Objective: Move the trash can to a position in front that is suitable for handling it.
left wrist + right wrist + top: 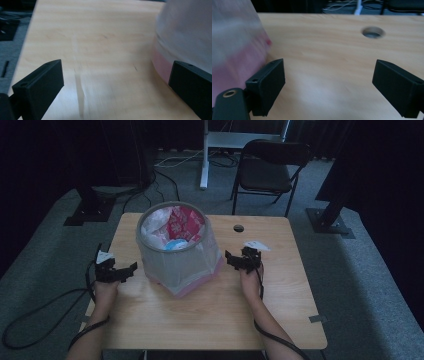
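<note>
High view: grey mesh bin (177, 252) lined with a bag, standing on the wooden table (215, 315), packed with pink and white wrappers (182, 225). Left gripper (125, 271) just left of it, right gripper (232, 260) just right, neither touching.

Left gripper view: jaws wide apart, holding nothing; bin wall (185, 32) at right, near one jaw.

Right gripper view: jaws spread, empty; bin (234, 45) at left, cable hole (373, 32) beyond.

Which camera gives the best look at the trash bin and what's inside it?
The high view: it shows the whole bin and its open top. The left gripper view and right gripper view catch just a blurred piece of its side.
</note>
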Demonstrator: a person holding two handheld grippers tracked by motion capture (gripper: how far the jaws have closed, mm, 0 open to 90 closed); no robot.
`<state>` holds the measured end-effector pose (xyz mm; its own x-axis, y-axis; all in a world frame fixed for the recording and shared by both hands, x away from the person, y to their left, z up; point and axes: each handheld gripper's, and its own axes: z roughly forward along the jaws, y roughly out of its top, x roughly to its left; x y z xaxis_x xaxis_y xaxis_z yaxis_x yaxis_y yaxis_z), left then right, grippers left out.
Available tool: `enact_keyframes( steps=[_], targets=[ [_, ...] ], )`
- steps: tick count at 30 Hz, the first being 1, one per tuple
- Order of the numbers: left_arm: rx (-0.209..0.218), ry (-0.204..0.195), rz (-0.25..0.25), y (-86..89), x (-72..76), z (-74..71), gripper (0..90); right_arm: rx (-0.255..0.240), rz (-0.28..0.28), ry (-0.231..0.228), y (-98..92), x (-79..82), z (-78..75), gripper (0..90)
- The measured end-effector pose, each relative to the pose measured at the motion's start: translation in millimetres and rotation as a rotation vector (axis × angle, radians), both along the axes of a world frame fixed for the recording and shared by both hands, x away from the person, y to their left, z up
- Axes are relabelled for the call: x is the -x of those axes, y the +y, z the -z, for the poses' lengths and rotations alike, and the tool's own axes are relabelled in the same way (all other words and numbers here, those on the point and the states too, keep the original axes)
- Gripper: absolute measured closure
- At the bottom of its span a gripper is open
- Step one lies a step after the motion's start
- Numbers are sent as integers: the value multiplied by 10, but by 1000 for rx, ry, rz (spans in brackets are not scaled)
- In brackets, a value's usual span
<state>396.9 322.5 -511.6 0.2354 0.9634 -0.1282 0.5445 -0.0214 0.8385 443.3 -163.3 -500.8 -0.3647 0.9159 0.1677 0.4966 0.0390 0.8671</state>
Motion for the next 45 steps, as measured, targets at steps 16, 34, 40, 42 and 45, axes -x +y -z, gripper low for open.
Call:
enact_keyframes(
  steps=[16, 34, 40, 42, 45],
  targets=[
    [-23, -4, 23, -305, -477, -300, 0, -89, -52, 17, 618, -610, -330, 107],
    [-42, 2, 106, -541, -472, -391, 37, -98, -170, 39, 601, -523, -455, 122],
    [-60, -12, 138, -691, -366, -405, 37, -107, -146, 39, 457, -347, -439, 123],
    [-59, -15, 149, -743, -321, -409, 37, -105, -144, 33, 400, -283, -435, 125],
    [-55, -20, 167, -807, -262, -416, 38, -94, -156, 33, 316, -193, -433, 125]
  ],
)
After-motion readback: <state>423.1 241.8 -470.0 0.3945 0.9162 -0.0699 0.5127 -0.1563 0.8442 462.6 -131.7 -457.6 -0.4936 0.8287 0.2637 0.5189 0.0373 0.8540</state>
